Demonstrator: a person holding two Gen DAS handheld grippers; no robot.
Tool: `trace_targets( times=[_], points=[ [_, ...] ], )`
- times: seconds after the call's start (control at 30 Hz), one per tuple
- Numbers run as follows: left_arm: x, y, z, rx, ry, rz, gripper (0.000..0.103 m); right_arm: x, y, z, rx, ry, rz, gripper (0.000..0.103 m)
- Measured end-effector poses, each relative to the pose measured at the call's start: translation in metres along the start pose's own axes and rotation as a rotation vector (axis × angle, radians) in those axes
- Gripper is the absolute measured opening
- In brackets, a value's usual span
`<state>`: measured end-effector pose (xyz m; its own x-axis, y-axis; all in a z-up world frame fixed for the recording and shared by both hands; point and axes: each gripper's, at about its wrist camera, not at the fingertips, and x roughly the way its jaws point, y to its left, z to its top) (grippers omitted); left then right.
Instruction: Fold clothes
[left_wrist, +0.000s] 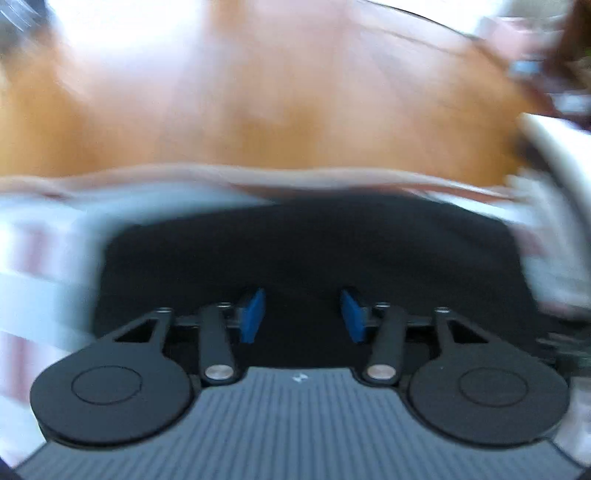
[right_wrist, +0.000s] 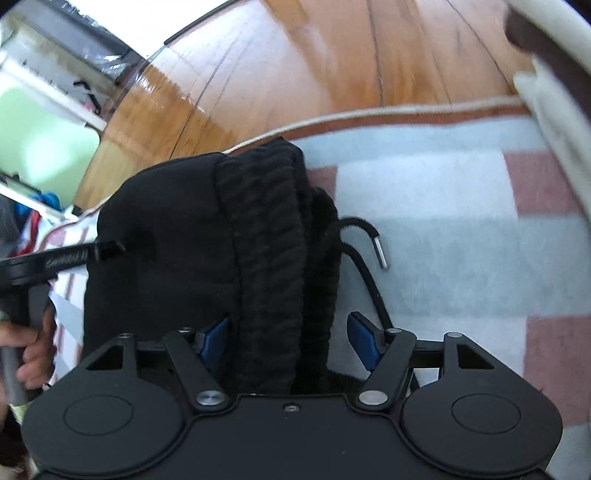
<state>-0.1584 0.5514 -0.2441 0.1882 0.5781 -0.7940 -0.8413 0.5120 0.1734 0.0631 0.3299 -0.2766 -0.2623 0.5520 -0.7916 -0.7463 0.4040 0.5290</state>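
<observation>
Checked blanket, wooden floor

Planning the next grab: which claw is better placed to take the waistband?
Right. The right claw is open around the ribbed waistband. The left claw is open over plain black cloth, and its view is blurred.

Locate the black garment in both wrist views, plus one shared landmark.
Left wrist: black garment fills lower centre, blurred, beyond the open left gripper.
Right wrist: centre-left, ribbed waistband running up between the open right gripper fingers; drawstring on its right.
Shared landmark: checked blanket beneath it, wood floor beyond.
</observation>
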Motion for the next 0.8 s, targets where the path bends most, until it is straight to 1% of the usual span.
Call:
trace_targets(
  times=[0.03, 0.07, 0.1, 0.13, 0.17, 0.2, 0.23, 0.3, 0.33, 0.4, 0.47, 0.5, 0.57, 0.6, 0.63, 0.7, 0.73, 0.8],
  points=[
    [-0.006, 0.019, -0.001, -0.042, -0.046, 0.125, 0.042, 0.000, 0.001, 0.001, -0.002, 0.001, 0.001, 0.071],
    [-0.015, 0.048, -0.006, -0.163, -0.066, 0.149, 0.042, 0.001, 0.003, 0.002, -0.007, 0.000, -0.002, 0.072],
    [-0.021, 0.079, -0.017, -0.313, -0.057, 0.102, 0.044, 0.002, 0.005, 0.003, -0.014, -0.001, -0.007, 0.072],
    [-0.024, 0.105, -0.030, -0.436, -0.031, 0.024, 0.047, 0.002, 0.006, 0.003, -0.017, -0.002, -0.010, 0.073],
    [-0.026, 0.124, -0.044, -0.519, -0.006, -0.052, 0.047, 0.001, 0.007, 0.004, -0.016, -0.001, -0.011, 0.074],
    [-0.026, 0.133, -0.057, -0.554, 0.009, -0.097, 0.048, 0.000, 0.007, 0.005, -0.012, 0.000, -0.007, 0.074],
    [-0.026, 0.138, -0.066, -0.553, 0.021, -0.122, 0.056, 0.000, 0.007, 0.006, -0.007, -0.001, 0.000, 0.074],
    [-0.019, 0.138, -0.079, -0.529, 0.060, -0.160, 0.062, -0.002, 0.007, 0.009, 0.009, -0.015, 0.035, 0.076],
    [-0.013, 0.138, -0.084, -0.534, 0.080, -0.208, 0.062, -0.004, 0.007, 0.012, 0.020, -0.020, 0.060, 0.076],
    [0.004, 0.130, -0.092, -0.570, 0.122, -0.334, 0.062, -0.004, 0.004, 0.017, 0.047, -0.020, 0.113, 0.079],
    [0.015, 0.126, -0.100, -0.618, 0.153, -0.438, 0.066, -0.001, -0.003, 0.018, 0.066, -0.009, 0.150, 0.080],
    [0.018, 0.124, -0.103, -0.630, 0.162, -0.459, 0.071, 0.002, -0.005, 0.017, 0.071, -0.003, 0.161, 0.080],
    [0.022, 0.121, -0.101, -0.618, 0.174, -0.449, 0.072, 0.009, -0.009, 0.016, 0.076, 0.021, 0.168, 0.080],
    [0.023, 0.119, -0.100, -0.608, 0.178, -0.439, 0.075, 0.013, -0.008, 0.015, 0.072, 0.031, 0.167, 0.080],
    [0.024, 0.117, -0.099, -0.599, 0.182, -0.429, 0.079, 0.016, -0.007, 0.015, 0.064, 0.035, 0.168, 0.081],
    [0.027, 0.116, -0.099, -0.603, 0.178, -0.424, 0.084, 0.022, -0.006, 0.015, 0.047, 0.037, 0.174, 0.086],
    [0.027, 0.113, -0.100, -0.599, 0.164, -0.432, 0.089, 0.023, -0.006, 0.016, 0.036, 0.029, 0.182, 0.086],
    [0.028, 0.112, -0.101, -0.586, 0.140, -0.456, 0.090, 0.026, -0.004, 0.015, 0.028, 0.005, 0.213, 0.087]
  ],
)
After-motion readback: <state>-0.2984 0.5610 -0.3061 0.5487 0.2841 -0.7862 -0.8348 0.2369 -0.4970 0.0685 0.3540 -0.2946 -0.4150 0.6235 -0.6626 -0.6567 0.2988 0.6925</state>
